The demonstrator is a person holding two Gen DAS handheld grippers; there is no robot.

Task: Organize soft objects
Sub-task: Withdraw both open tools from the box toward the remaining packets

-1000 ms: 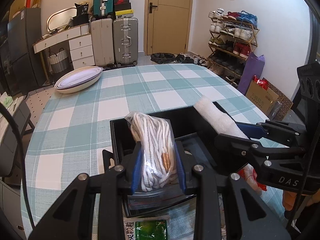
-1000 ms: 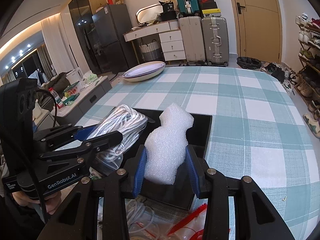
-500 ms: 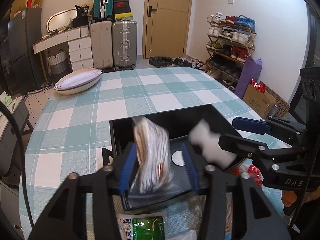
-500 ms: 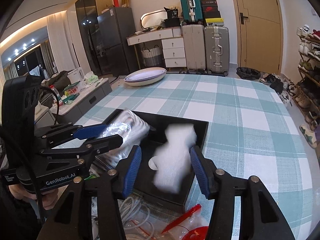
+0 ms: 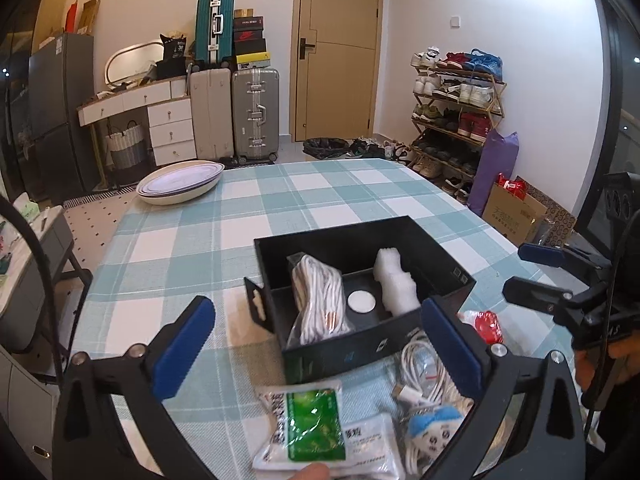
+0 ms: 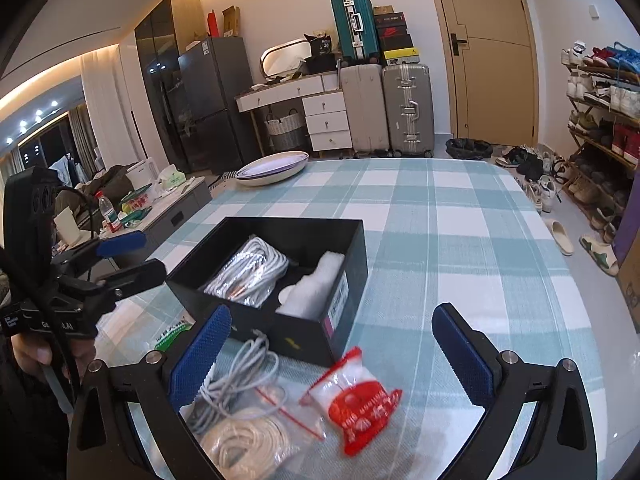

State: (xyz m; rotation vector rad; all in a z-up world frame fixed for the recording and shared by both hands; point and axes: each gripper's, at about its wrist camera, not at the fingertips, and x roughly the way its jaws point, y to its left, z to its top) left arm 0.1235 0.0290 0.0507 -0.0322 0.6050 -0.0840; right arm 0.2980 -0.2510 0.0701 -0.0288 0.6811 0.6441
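Both pairs of jaws have just been opening and now stand spread wide with nothing between them: the left gripper (image 5: 318, 338) and the right gripper (image 6: 332, 340) hang empty just short of the black box (image 5: 360, 344). The drop-off looks done. Ahead of the fingers, the bagged rope bundle (image 5: 320, 300) and foam piece (image 5: 394, 282) lie in the box, long axes pointing away. Next comes picking another item nearer the fingers, likely the green packet (image 5: 316, 424).

"30" on black bag (image 6: 325, 45) (faint)
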